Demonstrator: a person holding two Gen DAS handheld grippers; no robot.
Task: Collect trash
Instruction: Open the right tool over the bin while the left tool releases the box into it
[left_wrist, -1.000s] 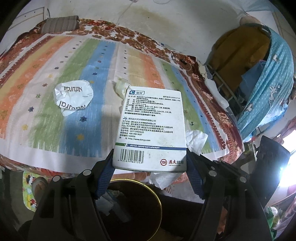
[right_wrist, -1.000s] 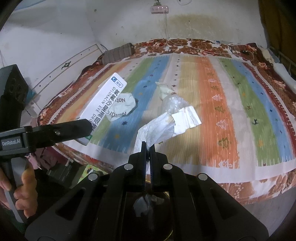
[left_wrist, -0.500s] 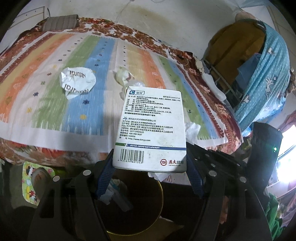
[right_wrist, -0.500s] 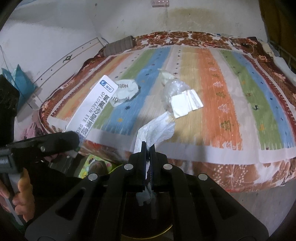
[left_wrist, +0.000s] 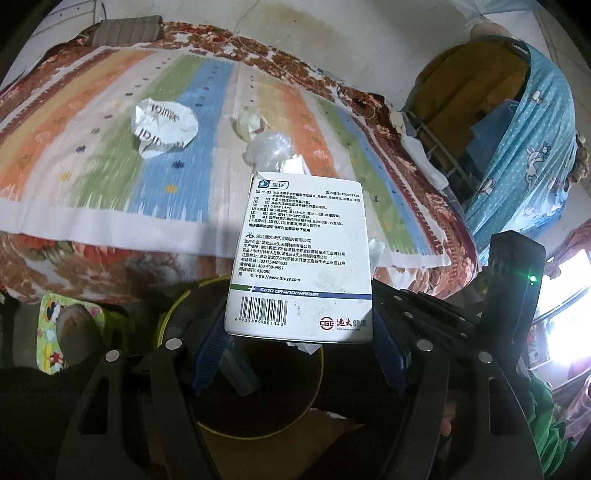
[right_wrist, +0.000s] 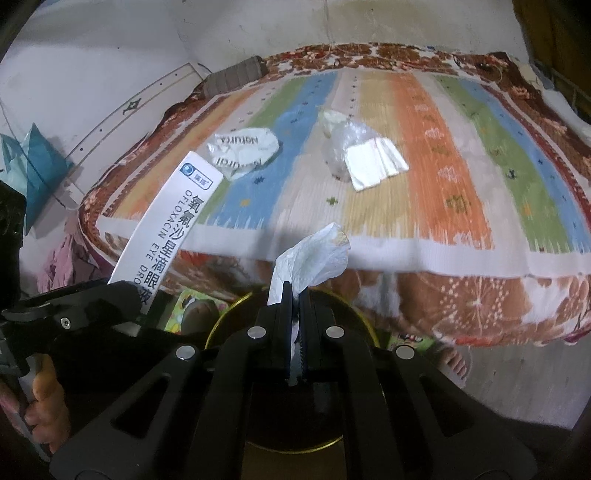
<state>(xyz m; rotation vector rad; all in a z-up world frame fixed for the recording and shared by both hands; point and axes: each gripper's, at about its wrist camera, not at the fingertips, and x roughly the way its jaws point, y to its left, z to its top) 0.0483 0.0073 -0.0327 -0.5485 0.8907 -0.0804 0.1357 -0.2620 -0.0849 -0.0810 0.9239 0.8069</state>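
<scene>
My left gripper (left_wrist: 295, 332) is shut on a white eye-drop box (left_wrist: 303, 254) and holds it above a dark bin with a yellow rim (left_wrist: 177, 306) beside the bed. The box also shows in the right wrist view (right_wrist: 166, 218). My right gripper (right_wrist: 294, 295) is shut on a crumpled white tissue (right_wrist: 314, 254) over the same bin (right_wrist: 221, 325). On the striped bedspread lie a crumpled white wrapper (left_wrist: 164, 125) (right_wrist: 243, 151), a clear plastic bag (left_wrist: 267, 147) (right_wrist: 343, 140) and a folded white paper (right_wrist: 375, 162).
The bed (right_wrist: 480, 155) has a floral edge hanging toward the floor. A grey pillow (left_wrist: 127, 31) lies at its far end. A blue patterned cloth (left_wrist: 532, 140) hangs at the right. A bare foot (right_wrist: 456, 363) stands on the floor by the bin.
Both grippers have pulled back from the bed and down, so the box and the tissue now hang over the bin. Both grips are unchanged.
</scene>
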